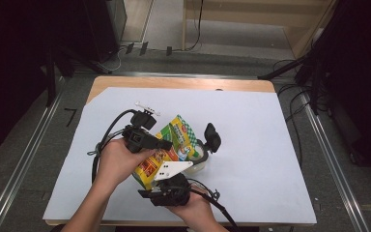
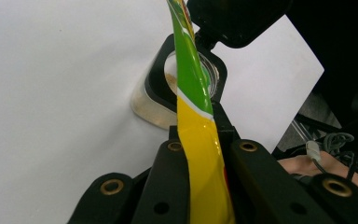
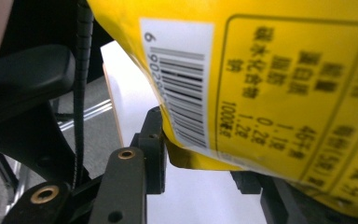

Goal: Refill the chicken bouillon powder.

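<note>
Starting at the left of the high view, our left gripper [image 1: 166, 144] reaches in from the near-left side of the table [image 1: 251, 86], which is covered by a white sheet [image 1: 251, 145], and its jaws are clenched on the thin upper edge of the yellow-and-green snack bag [image 1: 174, 140]; in the left gripper view that edge [image 2: 196, 116] runs straight up between the two black jaws, pinched flat. Just beyond the bag, near the middle of the sheet, stands a clear container [image 1: 200, 157] with a black rim and its black flip lid [image 1: 212, 137] swung up and open; in the left gripper view we see the container [image 2: 156, 105] directly behind the bag's edge, with what looks like a little brownish content at its wall. Further right and nearer the front edge, our right gripper [image 1: 166, 186] comes up from below, grasping the bag's lower yellow end, whose barcode panel [image 3: 186, 84] sits across its jaws in the right gripper view. We judge the bag is raised and gripped at both ends and the container opened; whether the bag's top is torn we cannot tell, and tipping its contents into the container appears left to do.
</note>
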A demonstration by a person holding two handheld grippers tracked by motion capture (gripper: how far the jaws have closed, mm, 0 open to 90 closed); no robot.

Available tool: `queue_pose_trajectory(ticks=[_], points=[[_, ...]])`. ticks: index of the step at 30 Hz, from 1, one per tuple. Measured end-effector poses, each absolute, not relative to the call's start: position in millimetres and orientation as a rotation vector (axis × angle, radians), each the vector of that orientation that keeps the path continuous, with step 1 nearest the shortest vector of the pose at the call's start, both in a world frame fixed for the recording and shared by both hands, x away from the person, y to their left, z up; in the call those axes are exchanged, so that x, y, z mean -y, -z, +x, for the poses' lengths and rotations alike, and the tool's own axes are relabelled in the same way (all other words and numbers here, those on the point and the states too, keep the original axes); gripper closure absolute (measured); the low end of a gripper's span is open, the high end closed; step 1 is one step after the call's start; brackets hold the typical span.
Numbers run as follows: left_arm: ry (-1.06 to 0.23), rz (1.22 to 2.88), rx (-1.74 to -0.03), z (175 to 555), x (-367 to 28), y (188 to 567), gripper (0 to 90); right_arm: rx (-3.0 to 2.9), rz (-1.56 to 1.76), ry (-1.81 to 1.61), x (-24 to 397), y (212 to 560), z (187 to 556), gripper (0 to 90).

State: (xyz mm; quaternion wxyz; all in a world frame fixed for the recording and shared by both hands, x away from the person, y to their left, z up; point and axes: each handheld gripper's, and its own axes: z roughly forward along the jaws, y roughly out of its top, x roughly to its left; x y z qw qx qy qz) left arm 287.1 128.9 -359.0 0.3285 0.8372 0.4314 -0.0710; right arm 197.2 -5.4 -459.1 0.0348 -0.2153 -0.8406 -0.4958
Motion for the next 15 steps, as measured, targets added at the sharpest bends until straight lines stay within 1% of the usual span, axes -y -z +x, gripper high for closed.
queue_pose_trajectory(ticks=[3, 6, 8, 11, 12, 15], points=[[0.2, 2.175, -1.126, 288, -129, 359, 88.1, 2.567, -0.667, 1.537, 6, 459, 197, 64.5], [0.218, 2.14, -1.121, 288, -131, 357, 79.0, 2.494, -0.668, 1.583, 8, 456, 199, 64.8], [0.224, 2.141, -1.126, 289, -131, 357, 78.4, 2.463, -0.673, 1.589, 9, 455, 200, 64.8], [0.238, 2.167, -1.131, 293, -129, 355, 80.5, 2.459, -0.67, 1.588, 9, 454, 201, 64.7], [0.233, 2.197, -1.127, 298, -127, 353, 85.6, 2.457, -0.672, 1.583, 7, 454, 203, 65.1], [0.233, 2.223, -1.122, 302, -124, 350, 88.1, 2.452, -0.678, 1.58, 6, 453, 204, 65.3]])
